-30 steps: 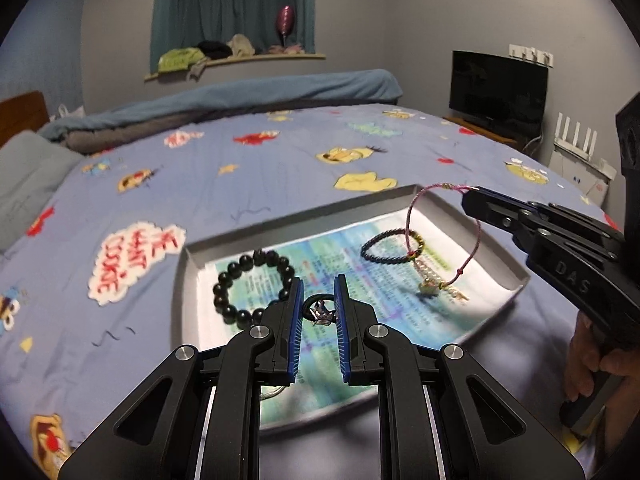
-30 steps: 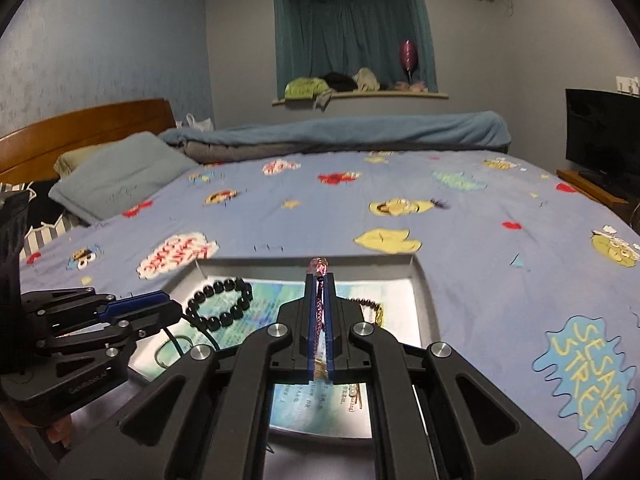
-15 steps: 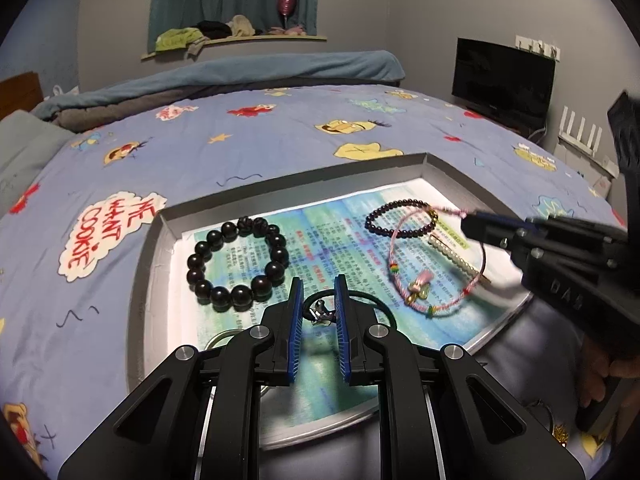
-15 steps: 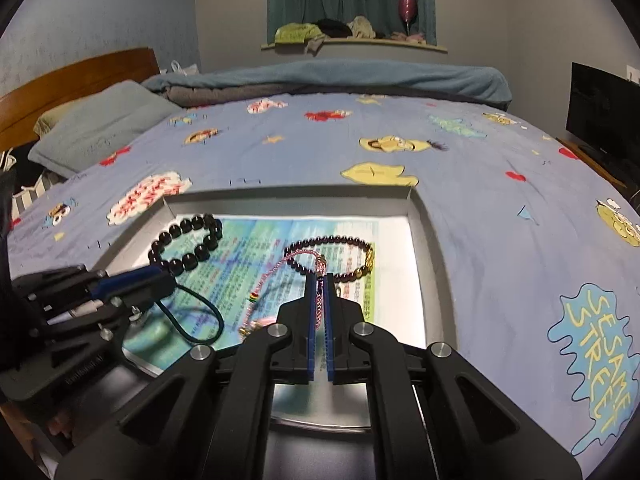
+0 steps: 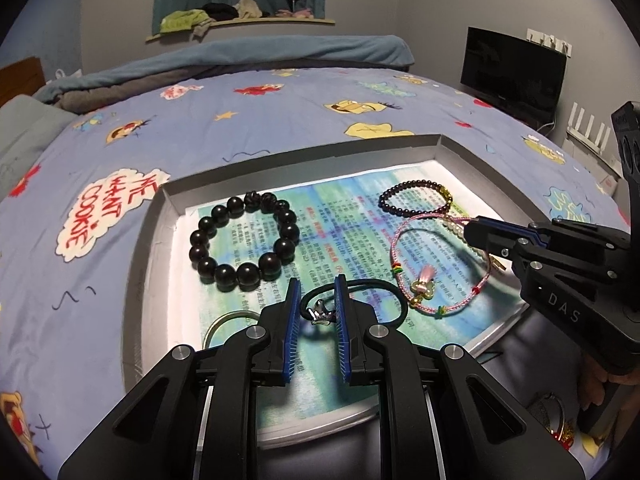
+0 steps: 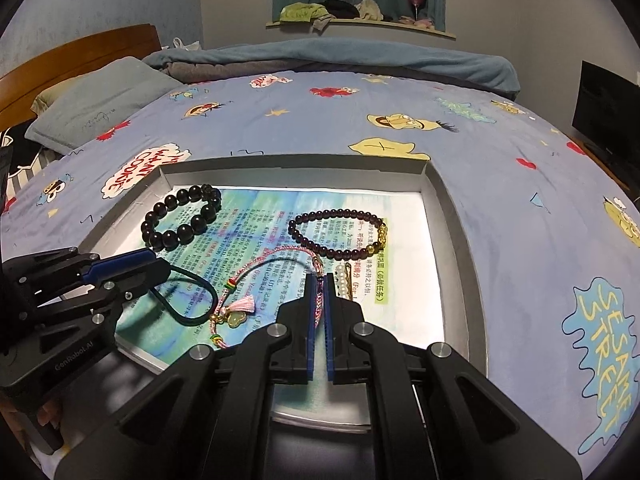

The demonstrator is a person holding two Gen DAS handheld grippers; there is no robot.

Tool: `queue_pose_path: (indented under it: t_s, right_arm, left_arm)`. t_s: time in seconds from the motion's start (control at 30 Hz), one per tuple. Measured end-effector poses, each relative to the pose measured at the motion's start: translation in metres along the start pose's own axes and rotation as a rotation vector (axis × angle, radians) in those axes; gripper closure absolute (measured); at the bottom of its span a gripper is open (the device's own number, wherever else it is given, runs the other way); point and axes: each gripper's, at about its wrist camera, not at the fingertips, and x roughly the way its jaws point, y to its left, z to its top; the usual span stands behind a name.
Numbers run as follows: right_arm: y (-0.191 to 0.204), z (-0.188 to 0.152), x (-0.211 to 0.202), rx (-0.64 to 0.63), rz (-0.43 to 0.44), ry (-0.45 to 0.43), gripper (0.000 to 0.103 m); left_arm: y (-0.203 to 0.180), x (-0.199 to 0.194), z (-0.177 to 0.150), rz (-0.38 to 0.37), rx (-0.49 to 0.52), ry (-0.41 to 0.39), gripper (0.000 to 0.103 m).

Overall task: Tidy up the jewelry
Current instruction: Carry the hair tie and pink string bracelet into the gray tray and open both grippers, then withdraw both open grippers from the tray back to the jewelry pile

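A shallow grey tray (image 5: 304, 150) (image 6: 452, 216) lined with printed paper lies on the bed. In it lie a large black bead bracelet (image 5: 244, 246) (image 6: 182, 220), a small dark bead bracelet (image 5: 414, 200) (image 6: 340, 236) and a pink cord bracelet with a tassel charm (image 5: 436, 272) (image 6: 240, 304). My right gripper (image 6: 319, 292) (image 5: 476, 226) is just opening, the pink cord still lying between its pads with the bracelet resting on the paper. My left gripper (image 5: 318, 308) (image 6: 156, 268) is shut on a black cord with a small silver charm (image 5: 320, 312).
A metal ring (image 5: 224, 322) lies at the tray's near left by my left fingers. A pearl clasp piece (image 6: 344, 278) lies beside the pink cord. The blue cartoon bedspread (image 6: 500, 184) surrounds the tray; a TV (image 5: 512, 70) stands at right.
My right gripper lowered the pink cord bracelet from the air onto the tray paper and its jaws have parted slightly. Both grippers came closer to the tray.
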Motion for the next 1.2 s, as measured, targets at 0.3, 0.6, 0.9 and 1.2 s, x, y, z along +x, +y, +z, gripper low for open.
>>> queue_pose_path:
  t_s: [0.3,0.6,0.9,1.2]
  right_arm:
    - [-0.001,-0.001,0.001,0.003,0.002,0.007,0.098]
    - [0.0,0.001,-0.003,0.002,0.002,0.001,0.079]
    - [-0.004,0.001,-0.016,0.026,-0.009,-0.025,0.046]
    - [-0.012,0.003,-0.044,0.057,-0.015,-0.085,0.016]
  left_arm:
    - [0.003,-0.001,0.001,0.0,-0.014,-0.001,0.071]
    - [0.004,-0.007,0.002,0.031,-0.017,-0.014,0.047]
    - [0.015,-0.028,0.005,0.07,-0.058,-0.052,0.026]
    - [0.014,-0.052,0.009,0.084,-0.074,-0.086,0.016]
